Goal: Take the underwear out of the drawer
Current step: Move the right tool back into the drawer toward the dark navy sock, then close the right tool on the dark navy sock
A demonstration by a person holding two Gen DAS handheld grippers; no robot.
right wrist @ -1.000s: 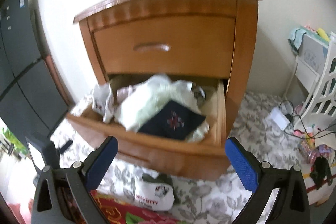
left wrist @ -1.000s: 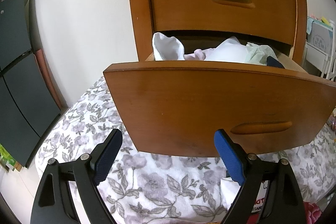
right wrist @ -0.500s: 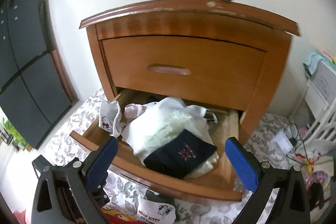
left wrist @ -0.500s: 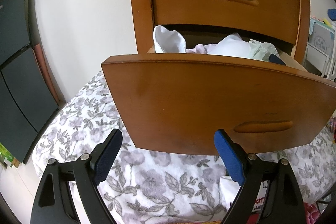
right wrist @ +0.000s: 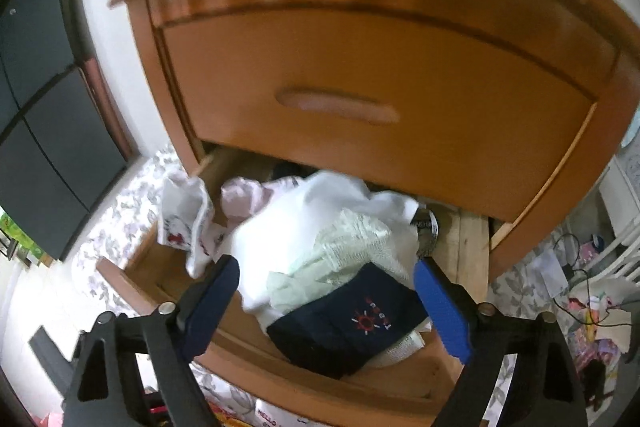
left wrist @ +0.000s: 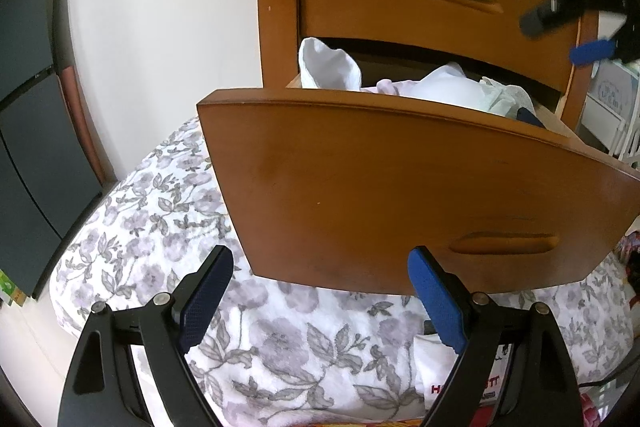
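Underwear [right wrist: 348,327], seemingly the folded navy piece with a small red sun-like mark and unreadable white lettering, lies at the front of the open drawer [right wrist: 320,375], on top of a loose heap of white clothes [right wrist: 316,227] and a pale green cloth [right wrist: 352,247]. The right gripper [right wrist: 326,303] hangs just above it, fingers spread wide and empty, one to either side of the navy fold. To do this step well, it should probably come straight down over the navy piece alone, pinch a thick fold near its middle rather than a loose edge, and lift clear of the drawer front so the green cloth is not dragged along. The left gripper [left wrist: 320,291] waits low before the drawer's front panel [left wrist: 400,195], fingers likewise apart and holding nothing, above a flowered bedspread [left wrist: 160,227]. A white sock [right wrist: 184,223] with red print hangs at the drawer's left corner. A white bag [left wrist: 460,383] below shows red letters, cut off, likely "HELLO KITTY".
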